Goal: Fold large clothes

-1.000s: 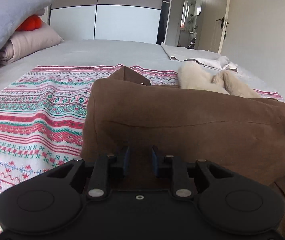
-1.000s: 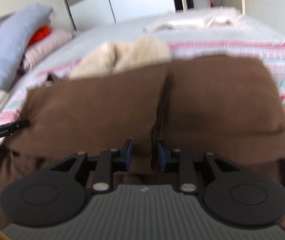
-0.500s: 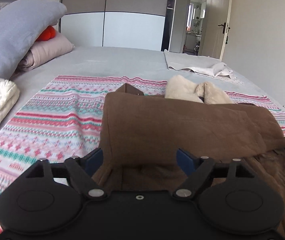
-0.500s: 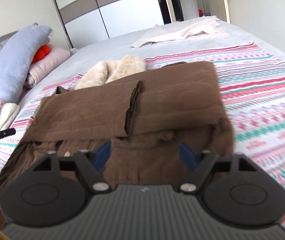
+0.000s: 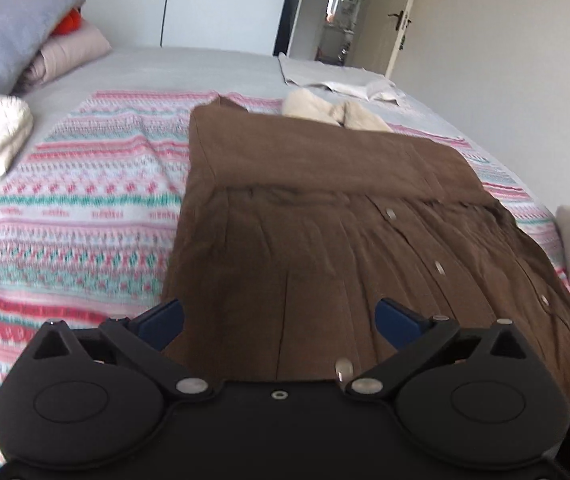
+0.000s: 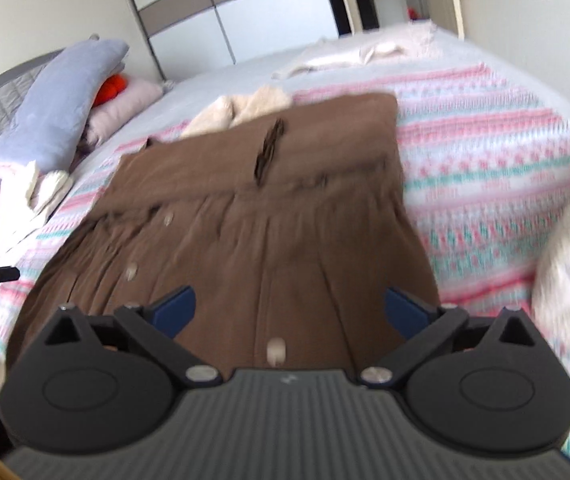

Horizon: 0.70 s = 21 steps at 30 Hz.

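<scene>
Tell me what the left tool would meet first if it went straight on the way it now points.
Most likely the brown garment. The left tool points down over its buttoned lower part, jaws wide open with nothing between them. Past that lies the folded-over upper part, then the patterned blanket. Depth is hard to judge here.

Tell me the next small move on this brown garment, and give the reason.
Probably bring both grippers down to the near hem of the brown buttoned garment and pinch it. The left gripper and right gripper have just been opening and stand wide with nothing between the jaws. The far part is already folded over, while the buttoned near half lies flat on the striped blanket.
</scene>
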Available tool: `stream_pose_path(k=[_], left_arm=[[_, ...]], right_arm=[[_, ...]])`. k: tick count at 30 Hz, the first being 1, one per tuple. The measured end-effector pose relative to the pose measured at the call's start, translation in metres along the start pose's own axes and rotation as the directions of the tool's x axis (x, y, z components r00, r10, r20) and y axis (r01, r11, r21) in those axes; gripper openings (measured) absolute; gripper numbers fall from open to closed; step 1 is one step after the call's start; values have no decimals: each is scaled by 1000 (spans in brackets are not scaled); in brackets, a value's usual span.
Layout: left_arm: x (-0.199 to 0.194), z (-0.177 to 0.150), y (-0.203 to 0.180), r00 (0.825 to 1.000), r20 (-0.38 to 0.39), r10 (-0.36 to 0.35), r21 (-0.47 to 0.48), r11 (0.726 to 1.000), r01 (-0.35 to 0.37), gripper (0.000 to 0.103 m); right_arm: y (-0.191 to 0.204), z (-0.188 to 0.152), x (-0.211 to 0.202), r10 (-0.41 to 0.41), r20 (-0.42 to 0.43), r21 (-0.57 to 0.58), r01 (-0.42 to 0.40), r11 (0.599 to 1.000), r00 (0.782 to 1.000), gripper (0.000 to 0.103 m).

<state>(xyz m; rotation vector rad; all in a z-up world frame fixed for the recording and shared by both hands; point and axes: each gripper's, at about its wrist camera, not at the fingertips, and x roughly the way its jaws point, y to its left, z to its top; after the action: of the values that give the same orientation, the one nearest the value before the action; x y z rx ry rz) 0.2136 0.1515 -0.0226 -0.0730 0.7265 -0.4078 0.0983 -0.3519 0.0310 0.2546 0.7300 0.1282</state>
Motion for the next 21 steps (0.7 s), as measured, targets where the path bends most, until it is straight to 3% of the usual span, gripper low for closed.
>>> stream_pose_path(k=[3,7,13,16,21], left_arm=[[-13,-15,16,998,-34,-44,-49,998,42,103],[-25,-32,36,992,-86,-94,-118,990,83,103],[-28,-59,56,980,-154,-124,-162,982,99,103],[-18,-69,72,963,-184,-198,-265,953,145,103],[-16,-80,93,942,-121,-312,-397,885,243,101]], right_arm=[[-6,-19,-9,35,-58,14,-34,999,998,103],[-16,-42,-25,50,-72,38,-47,998,996,103],[-42,-60,-34,21,-113,162,-3,987,993,103],[-57,-64,-34,64,-126,238,-33,971,990,103],[-78,-69,-20,164,-167,381,-90,920,972,103]])
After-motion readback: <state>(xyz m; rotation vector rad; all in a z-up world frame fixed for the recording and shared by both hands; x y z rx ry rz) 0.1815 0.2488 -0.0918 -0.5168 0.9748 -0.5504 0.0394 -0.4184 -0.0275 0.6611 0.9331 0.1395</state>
